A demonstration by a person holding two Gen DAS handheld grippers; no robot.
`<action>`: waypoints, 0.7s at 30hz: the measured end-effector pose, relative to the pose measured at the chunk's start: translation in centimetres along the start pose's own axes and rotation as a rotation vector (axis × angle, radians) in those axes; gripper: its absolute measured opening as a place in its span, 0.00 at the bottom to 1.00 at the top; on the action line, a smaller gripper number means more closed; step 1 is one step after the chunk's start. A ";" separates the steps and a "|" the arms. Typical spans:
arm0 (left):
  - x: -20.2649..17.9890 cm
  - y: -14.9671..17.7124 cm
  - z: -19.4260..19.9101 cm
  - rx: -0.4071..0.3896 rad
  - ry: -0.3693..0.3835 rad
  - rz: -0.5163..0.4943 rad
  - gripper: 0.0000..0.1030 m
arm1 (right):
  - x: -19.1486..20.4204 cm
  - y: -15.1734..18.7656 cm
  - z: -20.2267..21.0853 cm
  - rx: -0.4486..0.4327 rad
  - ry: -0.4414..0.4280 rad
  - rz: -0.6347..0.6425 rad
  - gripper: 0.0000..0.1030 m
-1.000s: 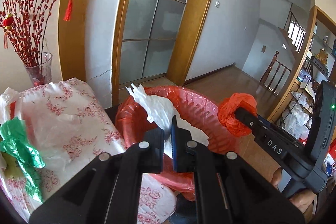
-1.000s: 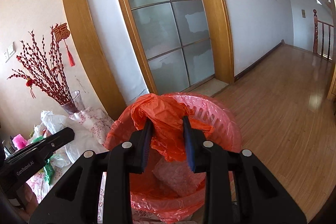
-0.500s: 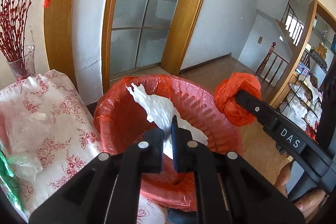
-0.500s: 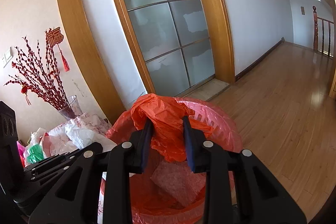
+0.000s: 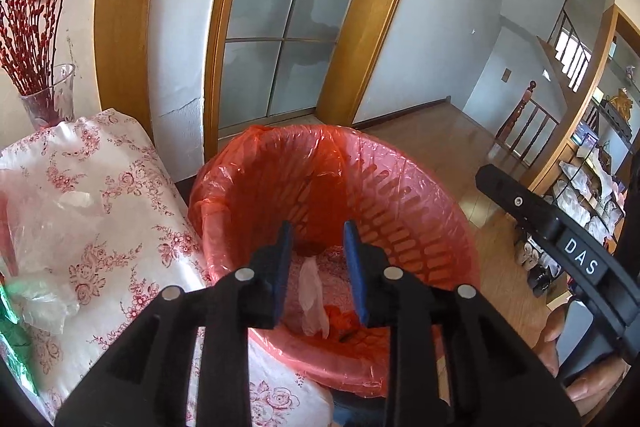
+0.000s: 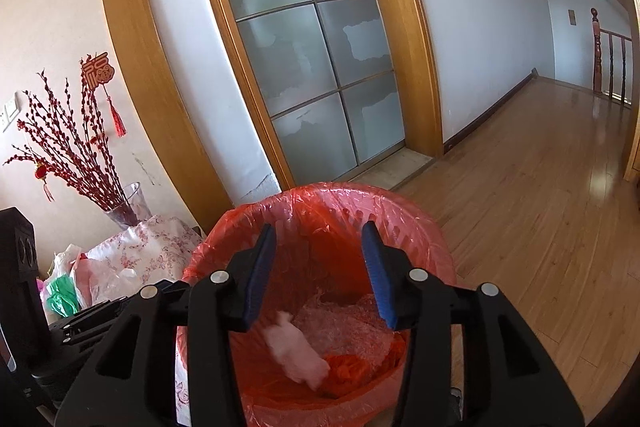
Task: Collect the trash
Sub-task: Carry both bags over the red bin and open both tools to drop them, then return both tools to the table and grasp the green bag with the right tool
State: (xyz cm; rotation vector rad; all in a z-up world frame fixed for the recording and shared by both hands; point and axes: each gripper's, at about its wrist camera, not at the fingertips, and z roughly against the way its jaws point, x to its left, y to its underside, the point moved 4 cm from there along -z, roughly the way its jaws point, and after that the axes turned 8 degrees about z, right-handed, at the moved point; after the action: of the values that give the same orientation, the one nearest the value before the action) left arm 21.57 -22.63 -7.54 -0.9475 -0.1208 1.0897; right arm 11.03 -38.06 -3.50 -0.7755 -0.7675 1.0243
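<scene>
**Both grippers empty above the lined basket**

The left gripper [image 5: 318, 267] and the right gripper [image 6: 320, 275] hang over the mouth of the red-lined waste basket [image 5: 420, 203], pointing down into it. Their jaws have just been opening, the left to a narrow gap, the right wider; nothing is pinched in either. A white plastic scrap [image 5: 314, 291] and a crumpled orange bag [image 6: 352, 367] lie on bubble wrap [image 6: 360, 323] at the basket's bottom, directly below the blue pads.

More to collect probably lies to the left: a green wrapper [image 5: 16, 339] and clear plastic bags [image 5: 44, 303] on the flowered tablecloth [image 5: 104, 211], just beside the basket's left wall. The left gripper is the nearer one. Further off on that side stands a glass vase [image 5: 52, 99] of red branches, well clear of a low reach.
</scene>
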 end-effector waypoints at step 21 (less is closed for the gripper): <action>9.6 3.5 13.0 -0.160 -0.273 0.052 0.44 | 8.6 1.3 2.1 0.021 -0.124 0.140 0.44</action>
State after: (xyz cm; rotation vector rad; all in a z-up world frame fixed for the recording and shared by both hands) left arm 17.21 -6.87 -5.30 -0.9440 -0.4144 1.2684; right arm 11.51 -29.28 -1.92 -0.7614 -0.8157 1.2133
